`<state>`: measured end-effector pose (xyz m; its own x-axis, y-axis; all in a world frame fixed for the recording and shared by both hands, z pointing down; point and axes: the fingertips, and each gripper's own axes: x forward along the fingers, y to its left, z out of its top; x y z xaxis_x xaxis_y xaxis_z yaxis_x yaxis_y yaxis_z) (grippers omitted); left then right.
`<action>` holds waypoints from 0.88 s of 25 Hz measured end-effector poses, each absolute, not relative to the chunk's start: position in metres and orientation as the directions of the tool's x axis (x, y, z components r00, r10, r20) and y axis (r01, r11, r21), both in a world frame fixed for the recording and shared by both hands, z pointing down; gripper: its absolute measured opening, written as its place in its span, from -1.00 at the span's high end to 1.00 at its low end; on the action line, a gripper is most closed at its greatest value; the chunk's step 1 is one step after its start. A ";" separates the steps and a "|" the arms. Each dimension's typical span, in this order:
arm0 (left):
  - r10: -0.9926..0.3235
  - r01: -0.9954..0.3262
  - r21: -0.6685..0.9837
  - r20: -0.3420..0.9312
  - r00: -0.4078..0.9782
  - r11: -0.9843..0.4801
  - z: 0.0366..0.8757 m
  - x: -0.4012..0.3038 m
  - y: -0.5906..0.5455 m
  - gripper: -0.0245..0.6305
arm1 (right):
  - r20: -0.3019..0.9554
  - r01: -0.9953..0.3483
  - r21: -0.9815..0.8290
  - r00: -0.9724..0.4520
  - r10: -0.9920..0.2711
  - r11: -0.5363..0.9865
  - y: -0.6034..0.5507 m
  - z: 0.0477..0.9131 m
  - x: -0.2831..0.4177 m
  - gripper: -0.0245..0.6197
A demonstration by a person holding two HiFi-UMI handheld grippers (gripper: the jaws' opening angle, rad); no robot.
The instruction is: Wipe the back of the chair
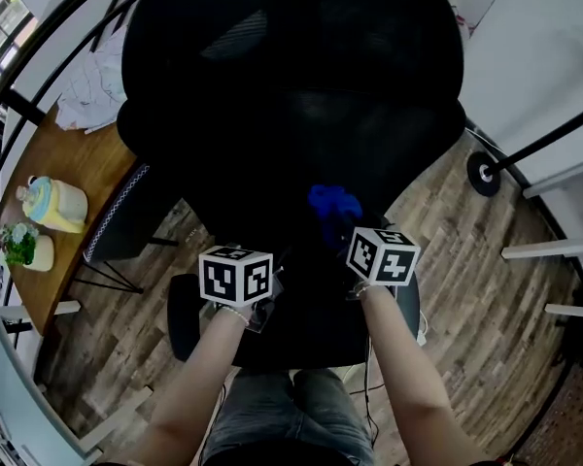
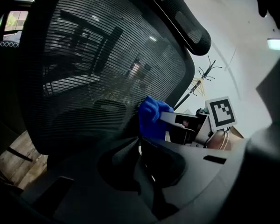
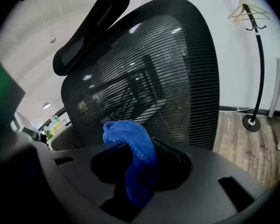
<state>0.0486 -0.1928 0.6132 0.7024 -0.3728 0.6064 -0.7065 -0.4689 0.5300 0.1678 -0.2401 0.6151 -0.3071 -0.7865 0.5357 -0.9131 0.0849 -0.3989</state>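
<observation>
A black mesh office chair back (image 1: 291, 85) fills the middle of the head view, with its headrest (image 3: 91, 31) on top. My right gripper (image 3: 130, 148) is shut on a blue cloth (image 3: 135, 157), and the bunched cloth (image 1: 332, 205) lies against the lower part of the mesh on the right. In the left gripper view the cloth (image 2: 151, 115) touches the mesh (image 2: 98, 69) just ahead. The left gripper (image 2: 139, 146) is low beside the right one, near the chair back, its jaws together with nothing between them.
A wooden table (image 1: 78, 163) at left carries a pastel container (image 1: 53, 202) and a small potted plant (image 1: 24, 246). A coat stand base (image 1: 483, 173) and white furniture legs (image 1: 564, 250) stand on the wood floor at right. A second dark chair (image 1: 126, 221) sits by the table.
</observation>
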 end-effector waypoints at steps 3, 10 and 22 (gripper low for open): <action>-0.358 -0.697 0.537 0.606 0.711 -0.475 0.616 0.061 -0.191 0.84 | 0.535 -0.920 -0.389 -0.265 -0.802 0.044 -0.235 0.615 0.192 0.50; -0.304 -0.669 0.545 0.613 0.729 -0.506 0.624 0.091 -0.179 0.85 | 0.532 -0.918 -0.390 -0.163 -0.831 -0.069 -0.221 0.618 0.248 0.50; -0.262 -0.613 0.542 0.589 0.765 -0.575 0.616 0.129 -0.174 0.85 | 0.522 -0.892 -0.400 -0.033 -0.853 -0.210 -0.198 0.619 0.303 0.51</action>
<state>0.1292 -0.1739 0.6162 0.7648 -0.2616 0.5887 -0.6134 -0.5748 0.5415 0.3031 -0.1982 0.6185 -0.0326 -0.8526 0.5215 -0.8920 -0.2105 -0.3999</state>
